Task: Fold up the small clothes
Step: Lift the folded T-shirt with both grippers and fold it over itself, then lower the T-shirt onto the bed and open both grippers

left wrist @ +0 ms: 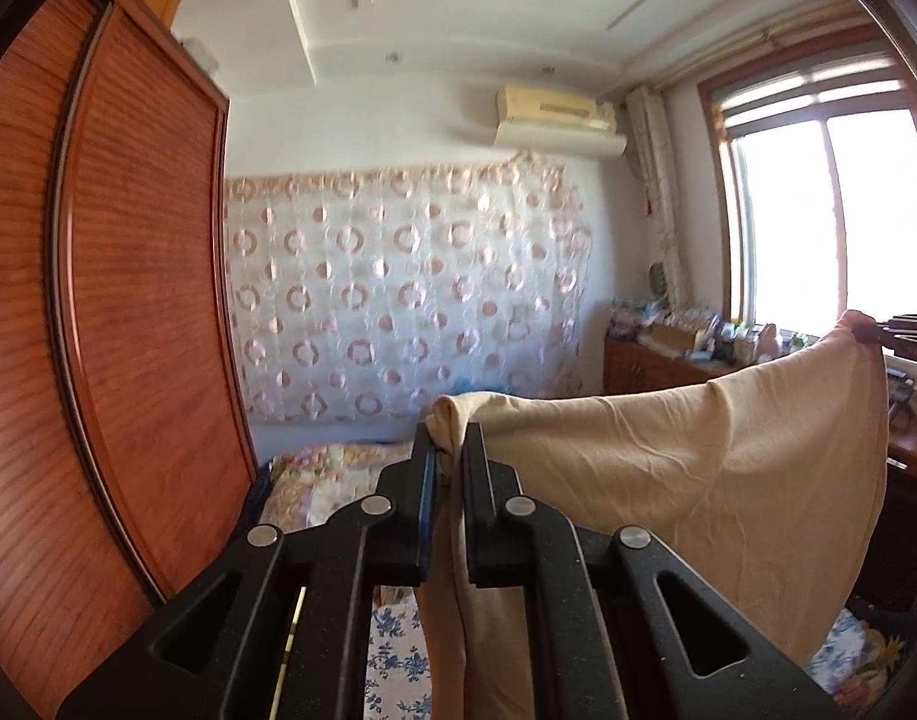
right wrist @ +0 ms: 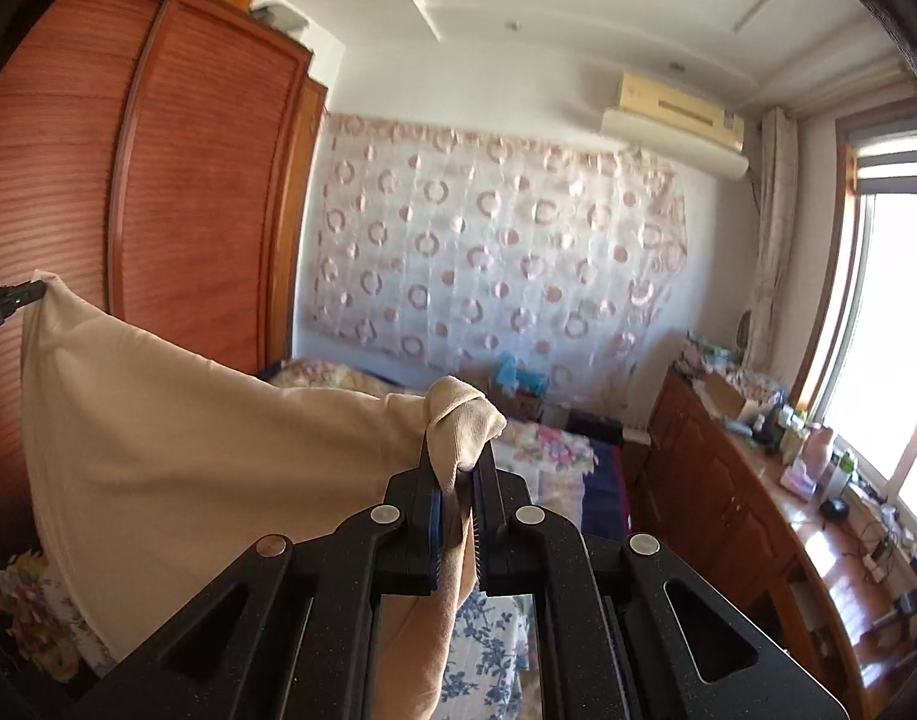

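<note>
The beige garment (left wrist: 668, 468) hangs in the air above the bed (right wrist: 554, 450), stretched between the two grippers and not resting on anything. The left gripper (left wrist: 452, 450) has its jaws closed tight on one bunched corner of the cloth, a knot of fabric poking out above the tips and a strip trailing down between the fingers. The right gripper (right wrist: 458, 456) is clamped in the same way on the opposite corner, with a fold of cloth spilling over its tips.

In the left wrist view the far corner is pinched at the right edge of the frame, and the top edge runs between the two grips in a shallow sag. Holding the corners apart like this lets the body of the cloth drop free and flatten under its own weight, which makes the piece easier to lay down squarely. Both grippers point only slightly downward, so the fabric hangs below them instead of bunching against them.

The fold itself looks not yet begun; I judge this as the spreading step. The floral bed cover (left wrist: 392, 648) below seems the likely surface for laying it out.
</note>
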{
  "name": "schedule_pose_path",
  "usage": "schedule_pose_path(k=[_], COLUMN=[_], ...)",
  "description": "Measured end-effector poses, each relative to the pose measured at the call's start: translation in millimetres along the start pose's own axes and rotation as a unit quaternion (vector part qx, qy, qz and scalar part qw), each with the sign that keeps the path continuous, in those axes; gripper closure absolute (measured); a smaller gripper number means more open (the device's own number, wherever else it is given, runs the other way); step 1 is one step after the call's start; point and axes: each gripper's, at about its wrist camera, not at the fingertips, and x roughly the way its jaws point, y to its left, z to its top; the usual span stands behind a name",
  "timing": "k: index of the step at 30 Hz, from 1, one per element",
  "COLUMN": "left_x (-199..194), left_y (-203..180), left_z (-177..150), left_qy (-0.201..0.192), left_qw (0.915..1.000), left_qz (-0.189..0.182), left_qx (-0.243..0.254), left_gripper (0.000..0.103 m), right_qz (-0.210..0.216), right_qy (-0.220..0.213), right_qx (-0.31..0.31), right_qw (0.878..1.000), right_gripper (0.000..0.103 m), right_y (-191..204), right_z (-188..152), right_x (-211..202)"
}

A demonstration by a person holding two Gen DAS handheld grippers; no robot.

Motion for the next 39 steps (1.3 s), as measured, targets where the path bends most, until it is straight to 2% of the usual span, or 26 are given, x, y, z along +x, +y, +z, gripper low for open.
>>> schedule_pose_path(k=[2, 4, 6, 7, 8, 10, 12, 13, 16, 20, 21, 25, 30, 34, 35, 39], left_x=[44, 99, 137, 150, 160, 166, 166, 162, 148, 118, 112, 85, 62, 49, 45, 35], left_y=[6, 11, 13, 15, 17, 10, 3, 0, -6, -10, -7, -9, -10, -12, -12, -8], left_z=[-19, -39, -55, -64, -75, -92, -111, -120, -143, -172, -174, -195, -228, -248, -253, -264], left_qy=[0.018, 0.042, 0.071, 0.085, 0.098, 0.123, 0.147, 0.157, 0.184, 0.203, 0.204, 0.213, 0.239, 0.260, 0.262, 0.273], left_qw=[0.9998, 0.9989, 0.9973, 0.9963, 0.9951, 0.9923, 0.9888, 0.9873, 0.9822, 0.9779, 0.9779, 0.9761, 0.9697, 0.9648, 0.9644, 0.9612], left_qz=[0.000, 0.021, 0.021, 0.014, 0.003, -0.010, -0.022, -0.027, -0.040, -0.049, -0.047, -0.046, -0.048, -0.040, -0.036, -0.040], left_qx=[-0.006, 0.000, 0.002, -0.004, -0.012, -0.015, -0.007, -0.004, 0.001, -0.003, -0.003, -0.002, -0.009, -0.001, 0.000, -0.006], left_gripper=[0.093, 0.091, 0.078, 0.063, 0.057, 0.053, 0.040, 0.034, 0.028, 0.028, 0.028, 0.028, 0.028, 0.028, 0.028, 0.028], right_qz=[-0.006, -0.017, -0.043, -0.055, -0.057, -0.048, -0.033, -0.024, 0.003, 0.030, 0.036, 0.059, 0.073, 0.082, 0.079, 0.073], right_qy=[0.030, 0.051, 0.091, 0.111, 0.124, 0.141, 0.154, 0.162, 0.177, 0.190, 0.193, 0.206, 0.230, 0.254, 0.257, 0.256], right_qx=[0.008, 0.019, 0.029, 0.039, 0.051, 0.063, 0.056, 0.051, 0.046, 0.043, 0.045, 0.063, 0.078, 0.096, 0.094, 0.101], right_qw=[0.999, 0.998, 0.995, 0.992, 0.989, 0.987, 0.986, 0.985, 0.983, 0.980, 0.980, 0.975, 0.967, 0.959, 0.959, 0.959], right_gripper=[0.095, 0.095, 0.081, 0.066, 0.058, 0.057, 0.057, 0.057, 0.057, 0.057, 0.057, 0.057, 0.057, 0.057, 0.061, 0.063], right_y=[-1, -1, 4, 6, 8, 16, 26, 33, 41, 49, 37, 29, 8, -5, -9, -7], right_z=[-15, -29, -48, -57, -66, -89, -110, -123, -156, -196, -200, -236, -282, -299, -301, -302], right_x=[60, 116, 169, 190, 205, 224, 233, 234, 229, 212, 213, 188, 152, 153, 152, 146])
